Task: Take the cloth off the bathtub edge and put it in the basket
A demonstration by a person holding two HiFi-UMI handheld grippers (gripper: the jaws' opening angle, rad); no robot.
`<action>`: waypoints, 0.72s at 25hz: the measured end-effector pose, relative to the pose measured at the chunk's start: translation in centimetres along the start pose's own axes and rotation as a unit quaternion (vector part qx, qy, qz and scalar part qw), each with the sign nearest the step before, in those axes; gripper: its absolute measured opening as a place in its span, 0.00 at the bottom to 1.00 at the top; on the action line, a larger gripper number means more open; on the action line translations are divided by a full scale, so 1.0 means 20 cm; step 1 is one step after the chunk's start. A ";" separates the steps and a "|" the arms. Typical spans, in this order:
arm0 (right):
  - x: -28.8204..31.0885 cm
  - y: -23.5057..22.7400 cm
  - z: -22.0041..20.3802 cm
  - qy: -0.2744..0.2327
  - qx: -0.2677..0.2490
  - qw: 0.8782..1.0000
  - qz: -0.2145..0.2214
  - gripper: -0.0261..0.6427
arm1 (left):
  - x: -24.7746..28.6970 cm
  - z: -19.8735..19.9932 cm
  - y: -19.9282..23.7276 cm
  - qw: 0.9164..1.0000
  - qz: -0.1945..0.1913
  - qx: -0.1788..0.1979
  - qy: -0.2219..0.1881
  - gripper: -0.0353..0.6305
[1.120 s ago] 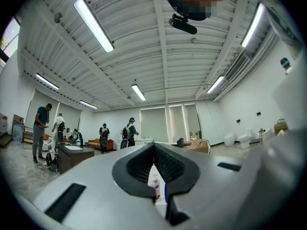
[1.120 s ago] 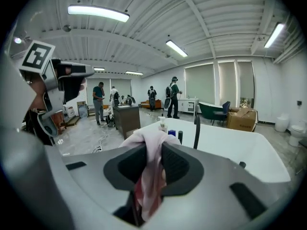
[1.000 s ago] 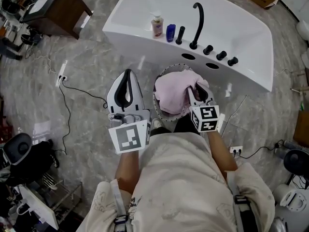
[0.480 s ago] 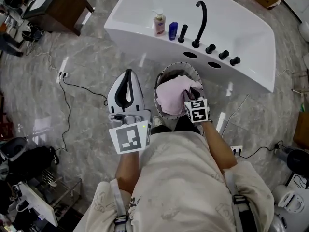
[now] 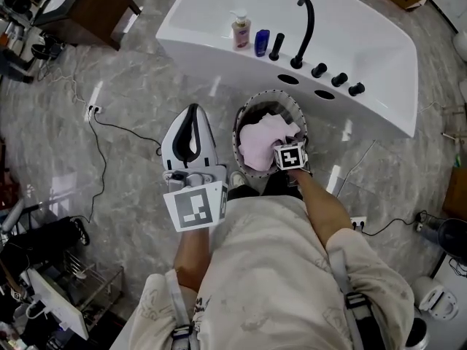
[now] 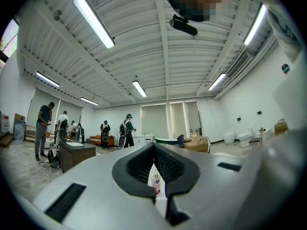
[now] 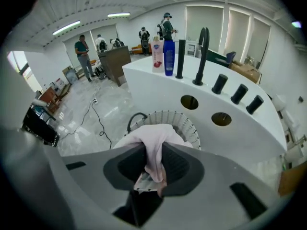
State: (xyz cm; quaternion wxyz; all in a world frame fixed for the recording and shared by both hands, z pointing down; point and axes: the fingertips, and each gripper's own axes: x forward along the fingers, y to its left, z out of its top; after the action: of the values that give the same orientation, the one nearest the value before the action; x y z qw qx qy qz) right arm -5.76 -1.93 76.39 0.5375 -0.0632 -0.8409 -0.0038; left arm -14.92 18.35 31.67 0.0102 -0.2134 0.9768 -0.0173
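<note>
- Cloth [image 7: 144, 134], pale pink, runs up between the two jaws of the right gripper [image 7: 154, 150]; I see the dark pads closed on a narrow fold of it, with a crumpled end sticking out behind them
- From the head view the rest of the cloth [image 5: 259, 141] is bunched inside the basket [image 5: 241, 122], on the side nearest me
- I cannot tell whether the bunched part rests on the bottom of the basket
- The basket [image 7: 188, 124] is round with a pale slatted wall, stands on the grey marble floor [image 5: 131, 130] and sits just beside the white bathtub [image 5: 365, 42]
- On the bathtub edge stand a pump bottle [image 5: 240, 32], a blue bottle [image 5: 260, 44] and a curved black tap [image 5: 302, 29]
- My right forearm reaches forward and the right gripper [image 5: 284, 149] points steeply down into the mouth of the basket, its marker cube facing up
- The left gripper [image 5: 191, 119] is held level to the left of the basket, pointing towards the bathtub
- Its jaws [image 6: 154, 151] meet at the tips with nothing between them
</note>
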 end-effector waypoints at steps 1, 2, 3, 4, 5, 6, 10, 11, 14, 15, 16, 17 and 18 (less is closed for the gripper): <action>0.01 0.00 -0.04 0.017 0.002 1.000 -0.003 0.16 | 0.00 0.00 -0.01 1.000 -0.001 0.001 0.002 0.06; 0.01 0.01 -0.07 0.028 0.000 1.000 -0.005 0.16 | 0.00 -0.01 -0.01 1.000 -0.002 0.001 0.003 0.06; 0.01 0.02 -0.09 0.031 -0.004 0.999 -0.004 0.16 | 0.01 -0.01 -0.02 1.000 -0.004 0.002 0.004 0.06; 0.02 0.02 -0.10 0.031 -0.005 0.999 -0.003 0.16 | 0.01 -0.02 -0.02 1.000 -0.005 0.002 0.005 0.06; 0.02 0.02 -0.10 0.030 -0.004 1.000 -0.003 0.16 | 0.01 -0.02 -0.01 1.000 -0.005 0.002 0.007 0.06; 0.03 0.02 -0.10 0.029 0.000 1.000 -0.004 0.16 | 0.02 -0.03 -0.01 1.000 -0.005 0.001 0.008 0.06; 0.05 0.02 -0.09 0.030 0.001 1.000 -0.001 0.16 | 0.02 -0.05 -0.01 1.000 -0.006 0.002 0.013 0.06; 0.06 0.02 -0.08 0.028 0.001 1.000 -0.001 0.16 | 0.02 -0.05 -0.01 1.000 -0.006 0.002 0.014 0.06; 0.05 0.03 -0.06 0.019 0.009 1.000 0.001 0.18 | 0.03 -0.04 -0.01 1.000 -0.007 0.003 0.013 0.06; 0.05 0.04 -0.06 0.016 0.009 1.000 0.007 0.23 | 0.03 -0.04 -0.01 1.000 -0.007 0.002 0.012 0.06; 0.05 0.06 -0.06 0.016 0.005 1.000 0.015 0.35 | 0.03 -0.04 -0.01 1.000 -0.007 0.002 0.012 0.06; 0.06 0.08 -0.06 0.018 -0.004 1.000 0.022 0.47 | 0.03 -0.04 -0.01 1.000 -0.007 0.002 0.012 0.06; 0.07 0.10 -0.07 0.021 -0.013 0.999 0.026 0.48 | 0.03 -0.05 -0.01 1.000 -0.008 0.001 0.014 0.06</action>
State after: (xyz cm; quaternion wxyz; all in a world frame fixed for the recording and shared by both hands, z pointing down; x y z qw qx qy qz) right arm -4.85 0.05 78.06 0.5540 -0.0924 -0.8274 -0.0021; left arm -15.34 17.92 32.64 -0.0029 -0.2205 0.9751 -0.0212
